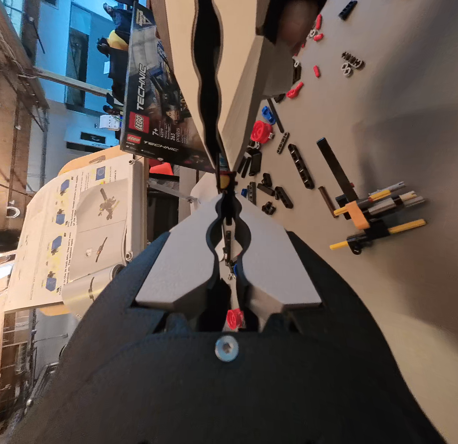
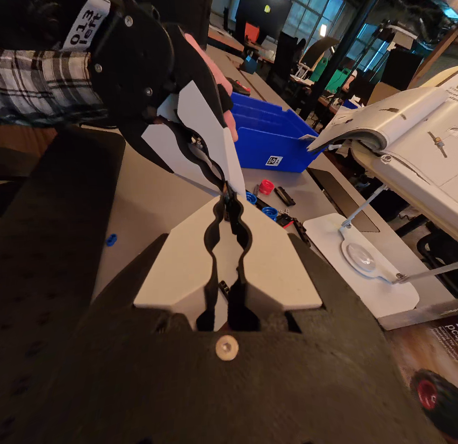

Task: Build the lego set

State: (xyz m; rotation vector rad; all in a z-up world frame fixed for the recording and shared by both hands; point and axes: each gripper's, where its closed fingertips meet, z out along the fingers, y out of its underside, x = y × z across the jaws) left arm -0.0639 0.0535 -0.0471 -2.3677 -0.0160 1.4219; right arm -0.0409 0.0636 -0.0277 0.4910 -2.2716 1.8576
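A small black lego assembly (image 1: 224, 181) with a yellow round part hangs in the air above the grey table (image 1: 371, 134). My left gripper (image 1: 226, 196) is shut on its near end. My right gripper (image 1: 223, 165) comes in from the top of the left wrist view and is shut on the far end. In the right wrist view my right gripper (image 2: 228, 199) is shut on the black piece (image 2: 233, 219). The left gripper (image 2: 225, 185) meets it tip to tip from the upper left, held by a hand with a plaid sleeve.
Loose black beams (image 1: 301, 165), a red hub (image 1: 260, 131) and a part-built piece with yellow axles (image 1: 366, 214) lie on the table. The set's box (image 1: 148, 105) stands behind. A blue bin (image 2: 267, 139) and a booklet on a stand (image 2: 396, 124) sit farther off. My two grippers' fingertips are within a few centimetres of each other.
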